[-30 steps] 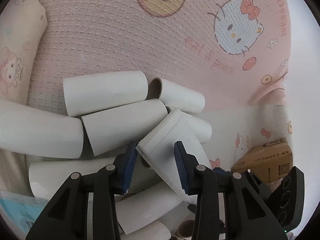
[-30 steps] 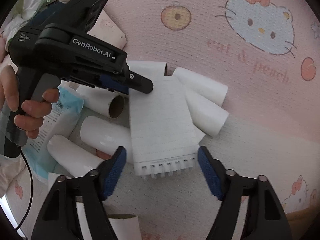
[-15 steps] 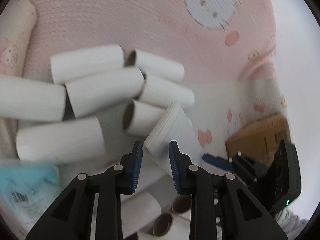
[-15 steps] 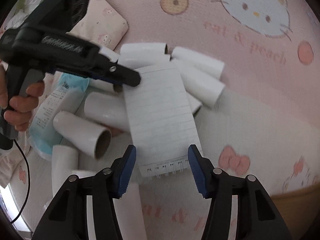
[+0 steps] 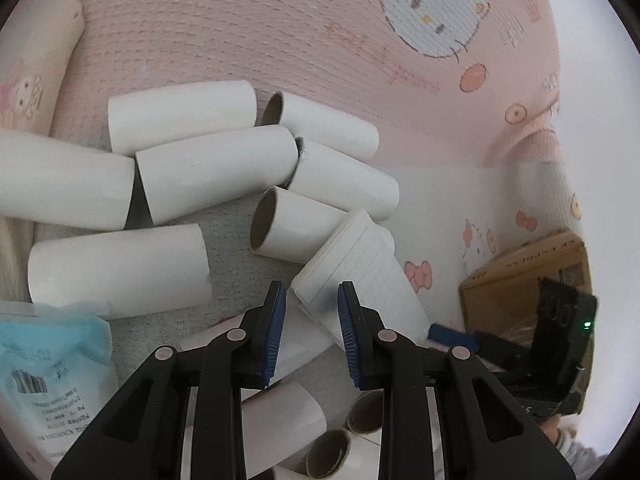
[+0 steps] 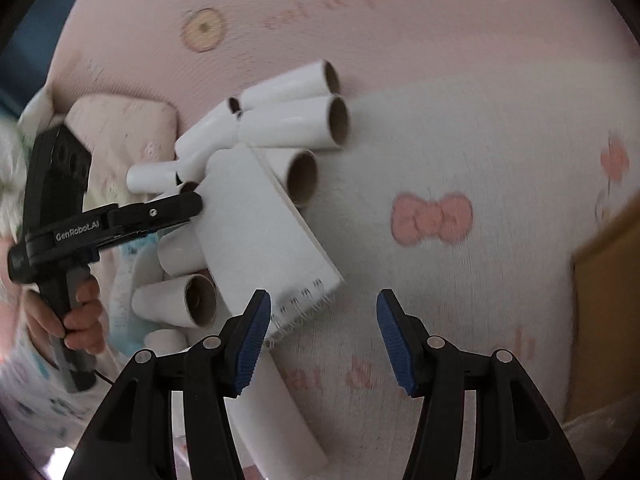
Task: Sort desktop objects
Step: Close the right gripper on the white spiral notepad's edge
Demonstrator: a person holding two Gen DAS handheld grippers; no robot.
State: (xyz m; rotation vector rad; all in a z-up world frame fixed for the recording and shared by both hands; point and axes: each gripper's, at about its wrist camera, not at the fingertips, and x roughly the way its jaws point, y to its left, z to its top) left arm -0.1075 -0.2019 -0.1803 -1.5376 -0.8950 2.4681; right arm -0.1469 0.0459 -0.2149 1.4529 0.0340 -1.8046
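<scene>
Now the left tongs point(image 5: 311, 322) are clenched on a corner of the lined notepad point(image 5: 360, 276), lifting it over the paper tubes point(image 5: 216, 172); right tongs point(image 6: 320, 336) gape, gripping nothing.

White cardboard tubes point(image 5: 212, 184) and a white lined notepad point(image 5: 360, 276) are lying ahead of the blue-padded black left gripper point(image 5: 311, 330), showing against a pink cartoon-cat blanket point(image 5: 280, 40).
</scene>
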